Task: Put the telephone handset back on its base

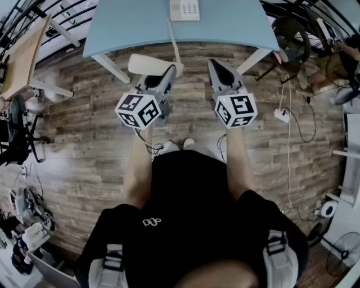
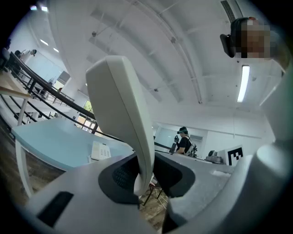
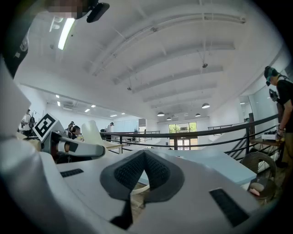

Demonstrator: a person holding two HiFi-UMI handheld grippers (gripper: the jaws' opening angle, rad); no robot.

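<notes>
I count one handset (image 2: 121, 109), one base (image 1: 184, 9), one blue table (image 1: 236, 25) and my two claws. The left claw (image 1: 170, 72) is clamped on one end of the handset, both dark pads pressing its sides. The rest of the handset juts out left of the jaws in the head view, in the air short of the table's near edge, over the wooden floor (image 1: 84, 129). The right claw (image 1: 214, 63) has its jaws together with nothing in them (it hangs just beside the left one). The base sits back from the near edge, about midway between the near corners, and a pale cord (image 1: 172, 42) runs off that edge toward the handset. A power strip (image 1: 280, 115) lies on the floor past the right corner, near a dark chair (image 1: 289, 34)
</notes>
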